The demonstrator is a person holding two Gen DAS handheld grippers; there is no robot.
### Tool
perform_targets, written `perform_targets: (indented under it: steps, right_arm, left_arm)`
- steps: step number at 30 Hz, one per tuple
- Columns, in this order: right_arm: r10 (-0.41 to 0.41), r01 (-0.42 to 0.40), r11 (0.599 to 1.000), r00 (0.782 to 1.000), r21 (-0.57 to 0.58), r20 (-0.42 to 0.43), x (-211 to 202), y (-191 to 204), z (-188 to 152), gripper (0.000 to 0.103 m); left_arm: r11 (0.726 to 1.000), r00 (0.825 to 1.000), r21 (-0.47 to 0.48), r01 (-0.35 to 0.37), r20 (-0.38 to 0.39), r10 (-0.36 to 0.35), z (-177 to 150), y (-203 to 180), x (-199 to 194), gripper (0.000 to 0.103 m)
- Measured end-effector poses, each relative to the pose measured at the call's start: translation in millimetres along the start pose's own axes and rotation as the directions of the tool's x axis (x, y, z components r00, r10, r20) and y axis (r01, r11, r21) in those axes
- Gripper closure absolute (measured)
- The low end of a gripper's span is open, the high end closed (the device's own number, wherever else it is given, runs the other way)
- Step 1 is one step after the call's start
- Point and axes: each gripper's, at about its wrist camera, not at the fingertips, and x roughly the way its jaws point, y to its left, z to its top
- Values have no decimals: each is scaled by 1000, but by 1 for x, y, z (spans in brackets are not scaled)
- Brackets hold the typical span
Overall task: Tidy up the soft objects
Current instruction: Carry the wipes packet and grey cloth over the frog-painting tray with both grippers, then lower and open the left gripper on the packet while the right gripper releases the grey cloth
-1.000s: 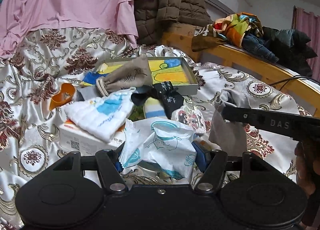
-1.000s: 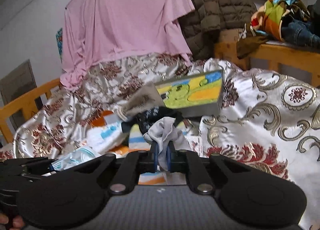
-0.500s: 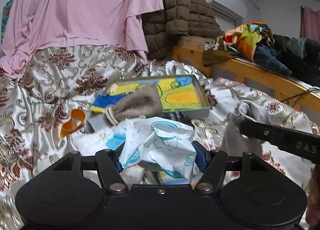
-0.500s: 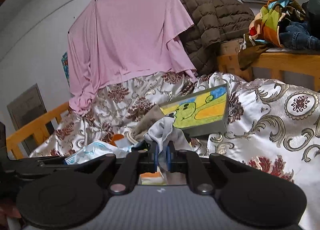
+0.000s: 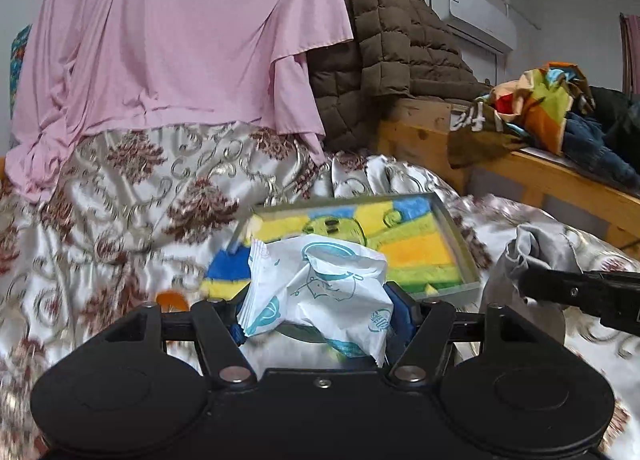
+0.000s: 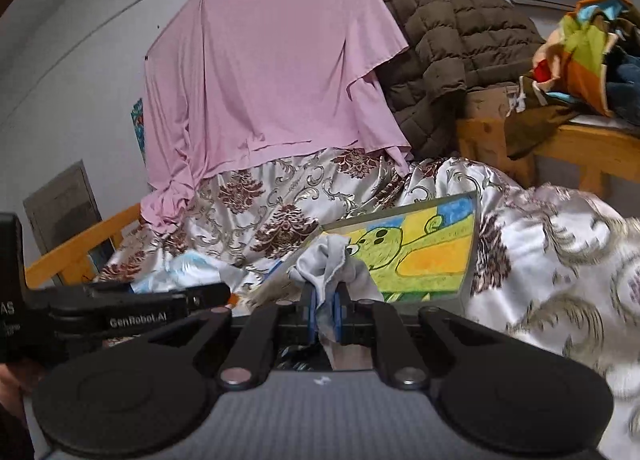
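My left gripper point(image 5: 320, 314) is shut on a crumpled white tissue packet point(image 5: 320, 280) with teal print, held above the bedspread in front of a shallow grey tray point(image 5: 466, 256) with a yellow, green and blue cartoon lining. My right gripper point(image 6: 325, 312) is shut on a pale grey cloth point(image 6: 326, 264), which bunches above the blue pads and hangs below them. In the left wrist view that grey cloth point(image 5: 536, 256) hangs at the right. In the right wrist view the tray point(image 6: 473, 248) lies just beyond the cloth and the left gripper point(image 6: 160, 302) is at the left, level with it.
A satin floral bedspread point(image 5: 132, 196) covers the bed. A pink garment point(image 5: 180, 48) and a brown quilted jacket point(image 5: 392, 48) hang behind. A wooden bed rail point(image 5: 560, 176) at the right carries piled clothes point(image 5: 552, 100). An orange object point(image 5: 172, 298) peeks out by the left gripper.
Both grippers have risen and moved forward toward the tray with their loads. The towel, socks and white box have dropped out of view, and the tray looks nearer.
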Motion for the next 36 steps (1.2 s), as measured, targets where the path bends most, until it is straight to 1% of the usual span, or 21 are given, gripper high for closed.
perform_targets:
  steps: [2,4,7,11,16,20,23,27,29,31,32,34,36]
  right_arm:
    - [-9,9,1000,1000,-10,-9,21,-9,9,93]
    - [-22,22,1000,1000,-11,-22,45,-20,18,93]
    - [-32,32,999,999,9,-40,78,-36,28,93]
    - [-42,45,998,997,44,-70,115,-57,34,93]
    - [-36,48,990,995,129,-94,149,-81,34,93]
    - [-42,63,984,991,165,-126,168,-93,29,93]
    - [-49,74,983,987,169,-150,176,-97,24,89]
    - [-66,91,986,983,143,-169,179,-96,19,83]
    - [-81,104,986,981,129,-175,178,-96,17,79]
    - [-99,121,986,979,117,-179,177,-95,17,69]
    - [-110,130,986,977,104,-181,177,-94,17,66]
    - [-138,155,985,972,74,-189,177,-92,17,54]
    - [-176,186,982,965,34,-196,178,-89,16,48]
  left_arm:
    - [1000,1000,11,2,4,-2,11,0,22,36]
    - [1000,1000,2,14,-5,-14,21,2,47,36]
    - [999,999,-29,38,-27,-39,34,5,85,36]
    - [998,997,-34,57,-48,-59,43,4,132,36]
    - [991,988,-99,92,-118,-103,45,6,181,36]
    - [983,974,-150,102,-186,-129,43,6,209,36]
    - [987,971,-128,97,-206,-122,41,1,220,36]
    - [993,962,-66,97,-251,-110,38,-10,231,36]
    - [994,958,-58,96,-266,-108,35,-11,235,36]
    - [994,953,-63,88,-284,-102,32,-11,238,35]
    - [994,950,-69,82,-295,-99,31,-10,239,34]
    - [994,947,-81,72,-308,-94,28,-8,241,30]
    - [994,947,-89,58,-310,-83,27,-5,240,25]
